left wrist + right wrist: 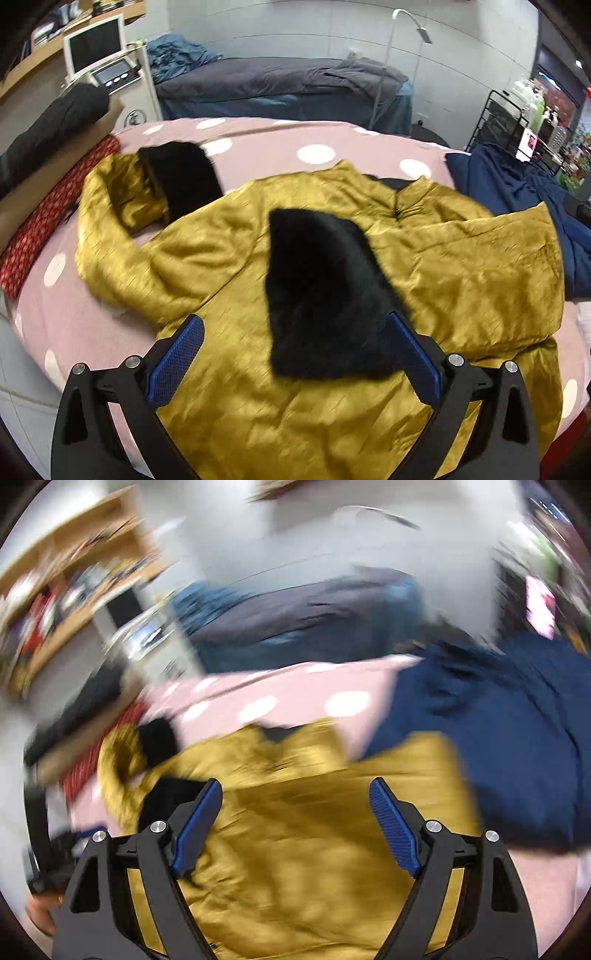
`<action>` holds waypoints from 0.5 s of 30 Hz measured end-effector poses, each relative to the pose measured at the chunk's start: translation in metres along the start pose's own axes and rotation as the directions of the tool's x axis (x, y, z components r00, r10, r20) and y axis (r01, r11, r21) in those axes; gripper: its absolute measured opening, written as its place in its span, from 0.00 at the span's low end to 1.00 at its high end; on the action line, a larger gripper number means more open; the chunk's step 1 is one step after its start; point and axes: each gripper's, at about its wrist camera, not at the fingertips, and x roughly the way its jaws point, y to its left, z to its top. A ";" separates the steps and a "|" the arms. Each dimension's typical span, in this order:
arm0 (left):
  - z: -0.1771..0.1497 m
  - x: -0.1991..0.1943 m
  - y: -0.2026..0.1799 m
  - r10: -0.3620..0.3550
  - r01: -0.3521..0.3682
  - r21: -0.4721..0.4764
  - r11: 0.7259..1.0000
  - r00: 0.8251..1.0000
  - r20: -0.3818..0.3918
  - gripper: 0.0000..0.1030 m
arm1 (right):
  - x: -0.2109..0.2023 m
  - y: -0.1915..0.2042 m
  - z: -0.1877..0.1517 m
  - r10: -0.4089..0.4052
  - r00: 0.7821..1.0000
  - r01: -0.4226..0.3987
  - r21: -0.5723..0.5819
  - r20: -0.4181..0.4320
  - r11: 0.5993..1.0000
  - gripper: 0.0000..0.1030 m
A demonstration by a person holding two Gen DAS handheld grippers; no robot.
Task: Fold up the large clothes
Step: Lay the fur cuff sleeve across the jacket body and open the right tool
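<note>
Mustard-gold jacket [229, 251] lay spread on the pink polka-dot bedspread [258, 144], one black fur cuff [321, 291] folded across its body, the other cuff [181, 177] out at far left. Left gripper [293, 343] hovered over the jacket, fingers apart, holding nothing. Right gripper [295, 812] likewise spread wide above the gold fabric; that view badly blurred. Navy cloth [517, 192] lay beside the jacket.

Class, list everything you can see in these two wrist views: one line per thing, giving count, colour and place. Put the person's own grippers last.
jacket: 1, mustard, spread on the bedspread
cuffs: 2, black fur, one folded onto the jacket, one far left
bedspread: 1, pink with white dots, under the jacket
blue cloth: 1, navy, right
red cloth: 1, left edge
monitor: 1, white, far left
lamp: 1, white, far wall
left gripper: open
right gripper: open
</note>
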 end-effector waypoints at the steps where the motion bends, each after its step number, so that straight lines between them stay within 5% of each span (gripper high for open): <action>1: 0.005 0.005 -0.005 -0.006 0.006 0.010 1.000 1.000 0.000 0.94 | -0.003 -0.024 0.005 0.006 1.000 -0.006 0.076 -0.002 0.997 0.79; 4: 0.014 0.034 -0.021 -0.016 0.019 0.046 0.999 0.998 -0.064 0.94 | -0.002 -0.097 0.010 0.115 0.992 -0.094 0.309 -0.051 0.946 0.79; 6: 0.013 0.057 -0.030 0.030 -0.020 0.079 0.997 0.992 -0.126 0.93 | 0.010 -0.131 0.002 0.227 0.968 -0.165 0.415 -0.103 0.895 0.79; 9: 0.004 0.084 -0.031 0.085 -0.065 0.100 0.993 0.974 -0.210 0.92 | 0.025 -0.157 -0.016 0.269 0.953 -0.168 0.496 -0.141 0.852 0.79; 15: -0.015 0.104 0.003 -0.009 -0.003 -0.043 0.999 0.960 -0.279 0.95 | 0.067 -0.158 -0.045 0.409 0.896 -0.239 0.586 -0.175 0.774 0.79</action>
